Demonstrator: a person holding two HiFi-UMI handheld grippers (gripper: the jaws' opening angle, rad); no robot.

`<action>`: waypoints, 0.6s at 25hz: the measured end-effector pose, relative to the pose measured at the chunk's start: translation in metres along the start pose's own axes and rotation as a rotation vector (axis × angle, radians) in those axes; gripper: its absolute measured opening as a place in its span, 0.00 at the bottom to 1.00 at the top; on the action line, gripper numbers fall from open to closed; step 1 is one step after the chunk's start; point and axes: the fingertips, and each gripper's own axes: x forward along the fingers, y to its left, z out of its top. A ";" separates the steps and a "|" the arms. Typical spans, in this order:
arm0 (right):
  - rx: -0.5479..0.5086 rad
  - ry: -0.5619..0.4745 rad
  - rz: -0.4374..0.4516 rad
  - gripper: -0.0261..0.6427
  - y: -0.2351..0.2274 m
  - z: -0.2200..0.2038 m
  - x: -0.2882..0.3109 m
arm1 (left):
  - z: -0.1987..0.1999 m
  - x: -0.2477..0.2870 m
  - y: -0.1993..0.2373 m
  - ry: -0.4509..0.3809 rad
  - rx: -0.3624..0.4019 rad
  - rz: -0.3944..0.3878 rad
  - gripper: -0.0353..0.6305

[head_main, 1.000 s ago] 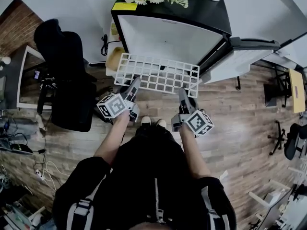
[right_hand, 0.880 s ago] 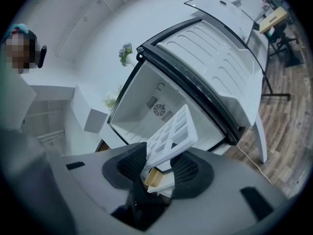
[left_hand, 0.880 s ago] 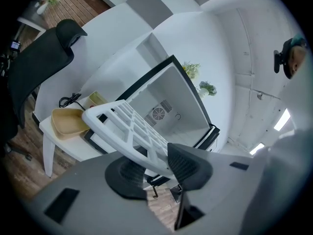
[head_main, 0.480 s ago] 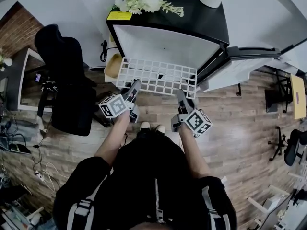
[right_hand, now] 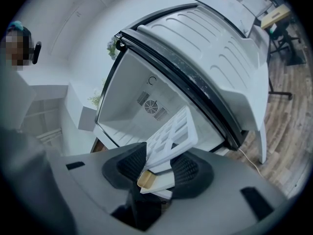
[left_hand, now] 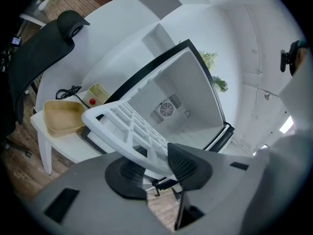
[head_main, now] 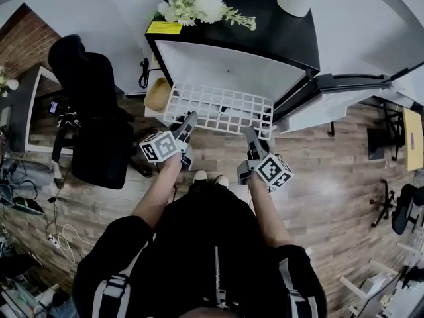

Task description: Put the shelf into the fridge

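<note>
The person's left gripper point(head_main: 187, 123) and right gripper point(head_main: 252, 136) each pinch the near edge of the white shelf point(head_main: 218, 108), jaws closed on the lattice toward either end. The shelf hangs roughly level above the floor point(head_main: 331, 164), its far edge at the open fridge point(head_main: 228, 61), whose door point(head_main: 334, 91) stands wide to the right.

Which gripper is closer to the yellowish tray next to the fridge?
Left. The left gripper grips the shelf at its near edge, just beside the tan tray. The right gripper grips the same edge farther over, toward the open fridge door.
</note>
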 end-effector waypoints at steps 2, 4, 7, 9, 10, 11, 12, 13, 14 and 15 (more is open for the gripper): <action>0.003 -0.001 -0.002 0.27 -0.001 0.001 0.001 | -0.001 0.003 0.001 0.007 -0.003 -0.003 0.25; 0.003 0.000 -0.003 0.27 -0.003 0.003 0.003 | 0.000 0.007 0.000 0.008 -0.002 -0.008 0.25; 0.004 -0.001 -0.005 0.27 -0.004 0.004 0.007 | 0.003 0.011 -0.001 0.002 0.004 -0.019 0.25; 0.004 -0.002 -0.004 0.27 -0.005 0.004 0.007 | 0.003 0.011 -0.001 0.005 0.011 -0.014 0.25; 0.003 -0.002 -0.004 0.27 -0.005 0.004 0.008 | 0.003 0.011 0.000 0.008 0.011 -0.012 0.25; 0.002 -0.001 -0.004 0.27 -0.006 0.004 0.009 | 0.002 0.012 0.001 0.010 0.008 -0.010 0.25; 0.002 -0.001 -0.004 0.27 -0.007 0.004 0.009 | 0.001 0.012 0.002 0.011 0.006 -0.008 0.25; 0.003 -0.001 -0.004 0.27 -0.007 0.005 0.010 | 0.001 0.013 0.003 0.011 0.005 -0.008 0.25; 0.002 -0.001 -0.003 0.27 -0.007 0.006 0.011 | 0.001 0.013 0.003 0.010 0.005 -0.007 0.25; 0.000 -0.002 -0.003 0.27 -0.006 0.007 0.011 | 0.001 0.013 0.002 0.010 0.006 -0.006 0.25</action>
